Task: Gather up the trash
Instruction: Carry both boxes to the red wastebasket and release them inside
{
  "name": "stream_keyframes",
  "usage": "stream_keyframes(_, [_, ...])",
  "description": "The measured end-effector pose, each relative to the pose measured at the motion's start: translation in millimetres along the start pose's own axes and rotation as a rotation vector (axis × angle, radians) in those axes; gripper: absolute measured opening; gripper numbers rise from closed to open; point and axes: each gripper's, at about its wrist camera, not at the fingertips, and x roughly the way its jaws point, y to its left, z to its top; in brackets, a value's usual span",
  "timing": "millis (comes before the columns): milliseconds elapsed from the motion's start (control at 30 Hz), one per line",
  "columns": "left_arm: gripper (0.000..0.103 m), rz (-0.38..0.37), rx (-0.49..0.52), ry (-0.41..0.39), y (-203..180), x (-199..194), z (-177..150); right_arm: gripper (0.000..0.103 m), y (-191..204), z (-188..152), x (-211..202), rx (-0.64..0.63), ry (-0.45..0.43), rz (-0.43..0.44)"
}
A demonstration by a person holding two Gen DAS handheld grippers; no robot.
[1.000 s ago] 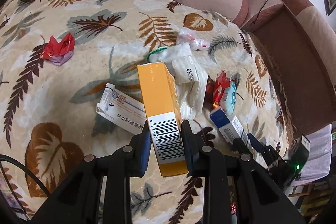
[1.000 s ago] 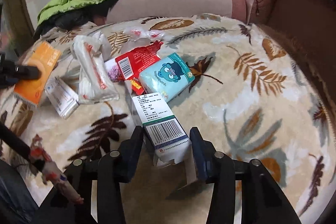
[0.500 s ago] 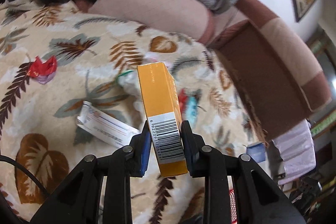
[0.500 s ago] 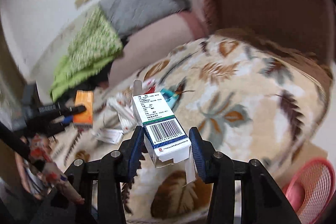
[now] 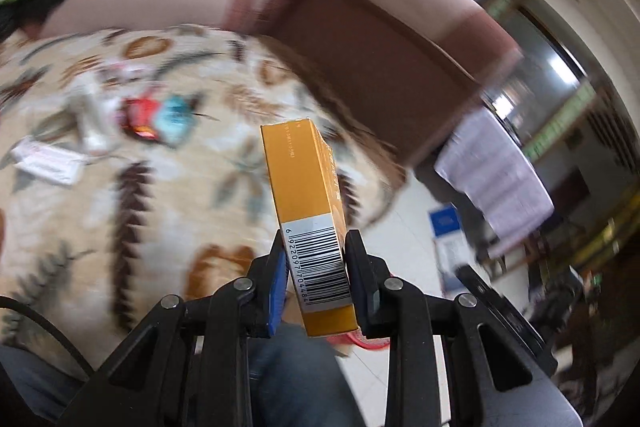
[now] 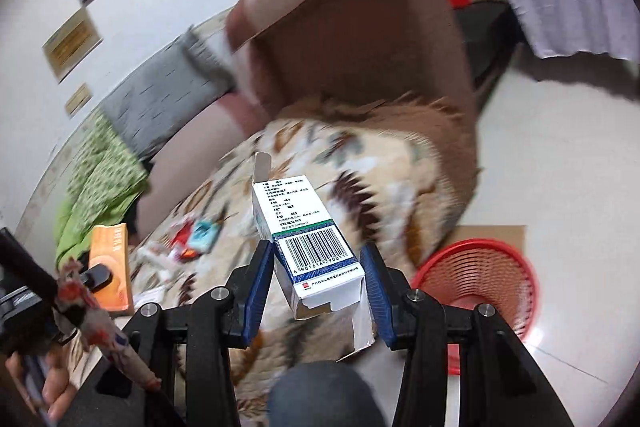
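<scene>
Left wrist view: your left tool [image 5: 316, 279] is clamped on the orange box [image 5: 306, 211], centre frame, barcode end nearest the lens. Blurred wrappers [image 5: 154, 113] and a white carton [image 5: 48, 163] lie on the leaf-print blanket [image 5: 168, 211], left of frame.

Right wrist view: your right tool [image 6: 318, 287] is clamped on the white-and-blue box [image 6: 304, 239], centre frame, its end flaps open. Red basket [image 6: 476, 279] on the floor, lower right. Orange box [image 6: 112, 263], held aloft, lower left.
</scene>
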Motion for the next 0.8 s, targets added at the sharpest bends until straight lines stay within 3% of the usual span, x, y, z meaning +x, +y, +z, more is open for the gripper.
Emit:
stream_keyframes(200, [0.026, -0.08, 0.179, 0.1, -88, 41, -28, 0.048, -32, -2, -25, 0.029, -0.034, -0.097])
stream_keyframes(400, [0.026, -0.111, 0.3, 0.203, -149, 94, -56, 0.049, -78, -12, -24, 0.112, -0.017, -0.149])
stream_keyframes(567, [0.026, -0.097, 0.344, 0.287, -172, 143, -76, 0.049, -108, -17, -11, 0.192, 0.005, -0.18])
stream_keyframes(800, [0.026, -0.058, 0.345, 0.377, -173, 199, -92, 0.049, -135, -22, 1, 0.251, 0.027, -0.198])
